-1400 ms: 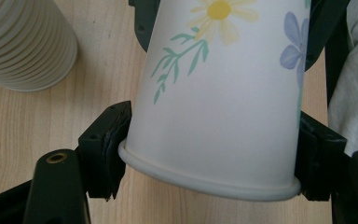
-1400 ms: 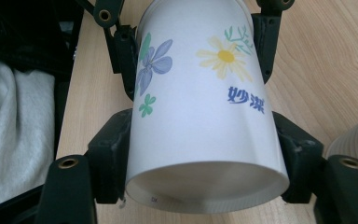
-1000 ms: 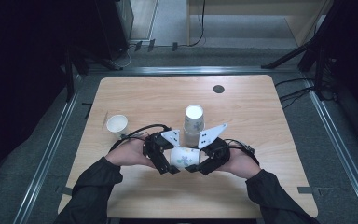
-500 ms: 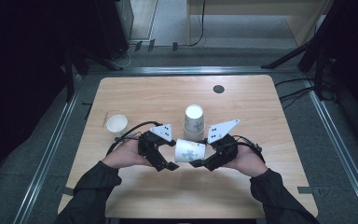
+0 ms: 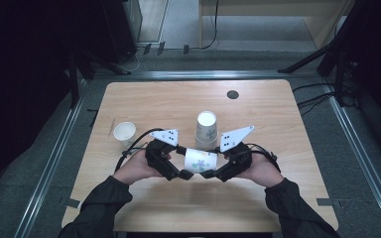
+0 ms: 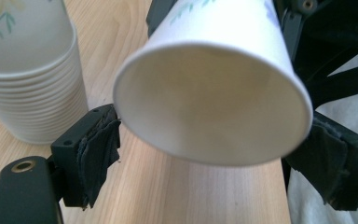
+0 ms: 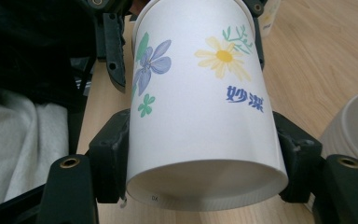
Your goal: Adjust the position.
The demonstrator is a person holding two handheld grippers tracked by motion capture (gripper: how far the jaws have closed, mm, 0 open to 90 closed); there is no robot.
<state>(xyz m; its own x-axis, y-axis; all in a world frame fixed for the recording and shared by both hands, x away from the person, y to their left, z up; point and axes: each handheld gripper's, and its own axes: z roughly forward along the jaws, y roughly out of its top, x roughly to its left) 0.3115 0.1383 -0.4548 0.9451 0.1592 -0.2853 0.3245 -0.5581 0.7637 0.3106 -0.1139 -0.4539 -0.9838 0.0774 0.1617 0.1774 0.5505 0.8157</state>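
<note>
Paper cup [image 5: 200, 160] lies on its side in the air between the two grippers, above the near half of the table [image 5: 287, 198]. Its base end points toward the right gripper [image 5: 209, 173], its open mouth toward the left gripper [image 5: 181, 166].

Right gripper: jaws clamped on the cup near its base, one pad on each side of the wall; in the right gripper view [image 7: 205, 186] the flower print and blue lettering face up between the jaws.

Left gripper: in the left gripper view [image 6: 209, 154] the cup's rim sits between the two padded jaws. The jaws have just been closing; the left pad [image 6: 98, 154] meets the rim at its edge, the other pad sits just under the rim. A firm pinch cannot be confirmed; read as loose about the rim.

Stack of cups [image 5: 206, 130], upside down, stands just beyond the grippers. Single upright cup [image 5: 124, 133] stands beyond and outboard of the left gripper, well apart.
</note>
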